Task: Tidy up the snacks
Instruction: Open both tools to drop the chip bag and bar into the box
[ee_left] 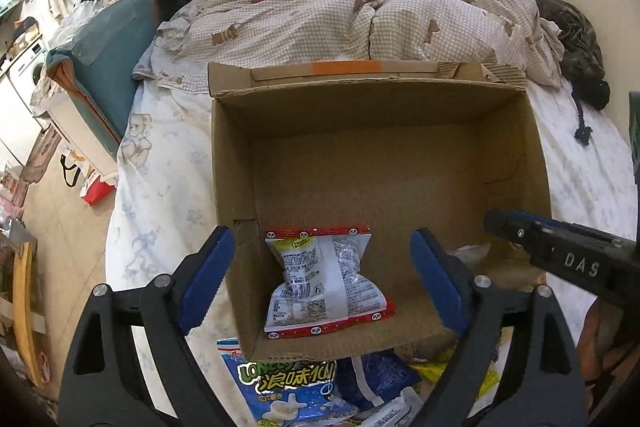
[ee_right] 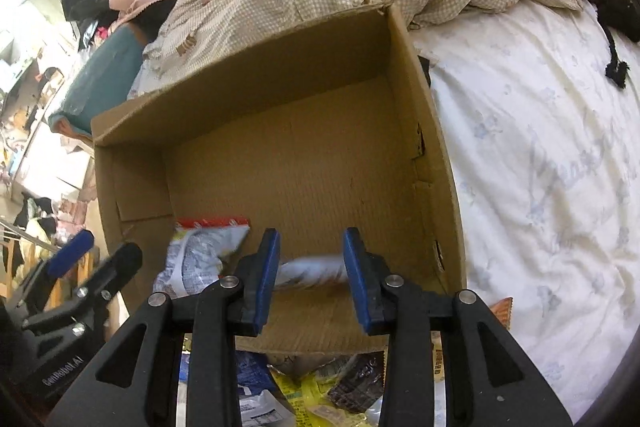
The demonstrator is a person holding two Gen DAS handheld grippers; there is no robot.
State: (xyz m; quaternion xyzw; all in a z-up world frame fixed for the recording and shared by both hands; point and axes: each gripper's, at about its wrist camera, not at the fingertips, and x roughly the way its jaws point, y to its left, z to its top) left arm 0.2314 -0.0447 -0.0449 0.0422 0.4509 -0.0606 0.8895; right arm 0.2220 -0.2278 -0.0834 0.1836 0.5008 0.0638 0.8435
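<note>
An open cardboard box (ee_left: 400,107) stands on the bed; it also shows in the right wrist view (ee_right: 280,59). A white snack bag with red edges (ee_left: 324,279) lies inside at its near left, and shows in the right wrist view (ee_right: 200,251). My left gripper (ee_left: 324,279) is open above that bag, one finger outside the left wall. My right gripper (ee_right: 310,275) is partly open over the box's near edge; a blurred white packet (ee_right: 312,269) shows between its fingers, apparently loose. The right gripper's body (ee_left: 560,255) reaches in from the right.
Several loose snack packs lie before the box: a blue bag (ee_left: 280,387), yellow packs (ee_right: 316,391) and a dark pack (ee_right: 356,379). A checked duvet (ee_left: 340,11) is heaped behind the box. The bed's left edge drops to a cluttered floor (ee_left: 60,227).
</note>
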